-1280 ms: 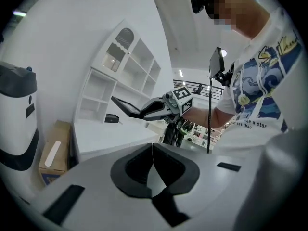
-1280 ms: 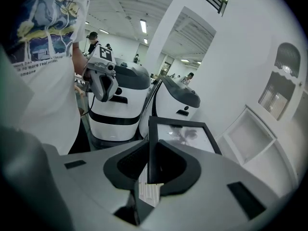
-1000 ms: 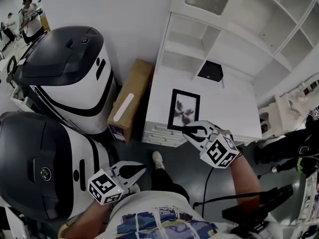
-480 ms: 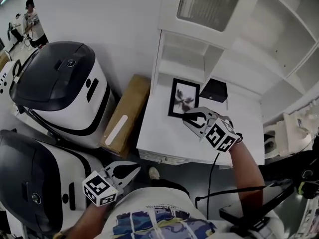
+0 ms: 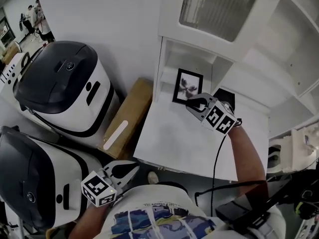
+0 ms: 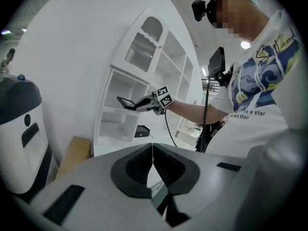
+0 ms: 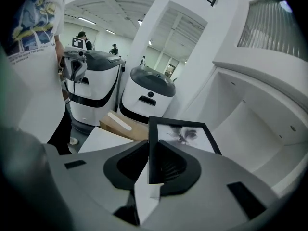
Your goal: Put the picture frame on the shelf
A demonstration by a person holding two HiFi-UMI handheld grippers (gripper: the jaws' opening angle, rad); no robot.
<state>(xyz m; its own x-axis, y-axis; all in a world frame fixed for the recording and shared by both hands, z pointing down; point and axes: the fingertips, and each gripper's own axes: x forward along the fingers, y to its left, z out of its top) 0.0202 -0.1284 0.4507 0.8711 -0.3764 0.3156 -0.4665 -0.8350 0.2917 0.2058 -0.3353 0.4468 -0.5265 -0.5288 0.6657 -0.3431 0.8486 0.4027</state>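
Observation:
A black picture frame (image 5: 187, 87) with a dark floral print hangs in the air at the mouth of the lowest left cubby of the white shelf unit (image 5: 172, 54). My right gripper (image 5: 194, 103) is shut on the frame's near edge; in the right gripper view the frame (image 7: 185, 134) stands between the pads. In the left gripper view the frame (image 6: 125, 103) shows edge-on, level with the shelf. My left gripper (image 5: 130, 172) hangs low by my body, jaws shut with nothing in them.
A small black box (image 5: 225, 97) sits on the white cabinet top (image 5: 174, 143) right of the frame. A cardboard box (image 5: 125, 118) leans between cabinet and wall. Two large white-and-black machines (image 5: 62, 83) stand at the left. People stand far off at the upper left.
My right gripper has lifted the frame off the cabinet top and carried it up and away, toward the shelf's lower left cubby. The left gripper has hardly moved.

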